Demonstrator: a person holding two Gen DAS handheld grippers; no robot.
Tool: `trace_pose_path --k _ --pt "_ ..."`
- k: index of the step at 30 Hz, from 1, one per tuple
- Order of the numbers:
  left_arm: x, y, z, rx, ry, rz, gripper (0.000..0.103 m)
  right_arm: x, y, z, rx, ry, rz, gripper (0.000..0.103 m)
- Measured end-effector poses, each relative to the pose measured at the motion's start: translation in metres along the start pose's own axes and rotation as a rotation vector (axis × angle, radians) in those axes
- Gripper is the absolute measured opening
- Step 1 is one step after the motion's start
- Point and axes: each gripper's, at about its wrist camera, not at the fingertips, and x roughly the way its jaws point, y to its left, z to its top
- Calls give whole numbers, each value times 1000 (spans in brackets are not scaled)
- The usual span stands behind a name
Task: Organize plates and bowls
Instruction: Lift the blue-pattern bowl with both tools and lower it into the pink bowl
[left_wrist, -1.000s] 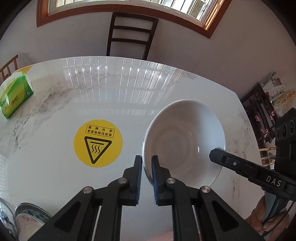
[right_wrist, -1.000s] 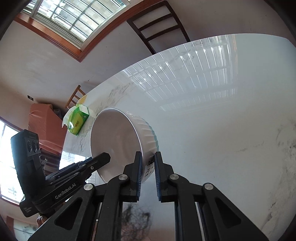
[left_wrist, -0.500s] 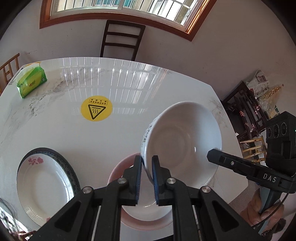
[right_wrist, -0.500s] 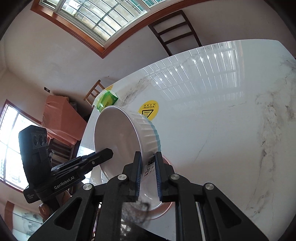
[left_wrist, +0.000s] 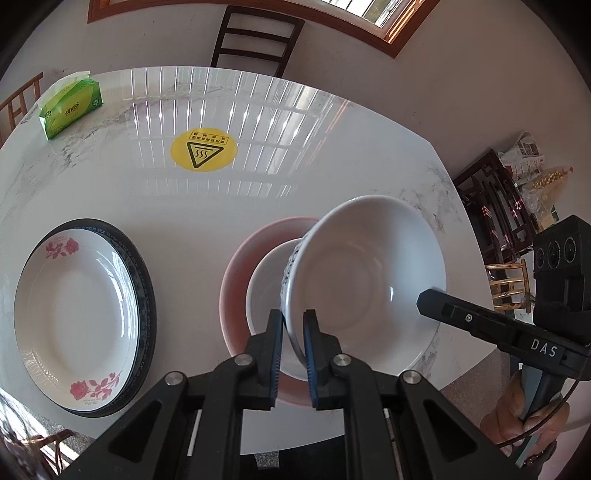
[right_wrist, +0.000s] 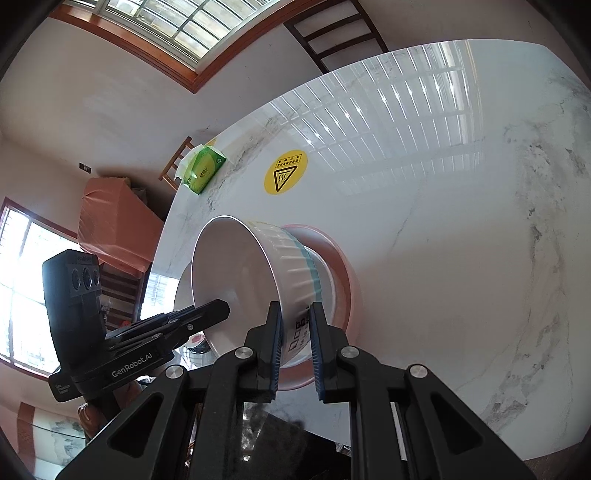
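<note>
marble tabletop (left_wrist: 332, 177) fills both views. left tongs (left_wrist: 293, 332) and right tongs (right_wrist: 295, 332) each pinch opposite rims of a tilted white bowl (left_wrist: 369, 280) over a smaller bowl (left_wrist: 266, 284) on a pink plate (left_wrist: 236, 273) near the lower edge; upper tabletop lies open. only the left view shows the rose plate (left_wrist: 74, 314), lower left.

Marble table (left_wrist: 332, 155) with plates (left_wrist: 74, 317), tissue pack (left_wrist: 70, 109).

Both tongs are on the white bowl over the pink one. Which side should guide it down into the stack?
Probably left. The left tongs grip the white bowl on the rim nearest the stack in the pink bowl. The right tongs grip the opposite rim.
</note>
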Motion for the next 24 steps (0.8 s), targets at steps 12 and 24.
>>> trace_pose_path --k 12,24 --pt "12 10 -5 -2 22 20 12 18 -4 0 36 37 -2 15" --pt "15 -1 -12 78 -29 100 33 20 4 -5 -14 -4 -43 17"
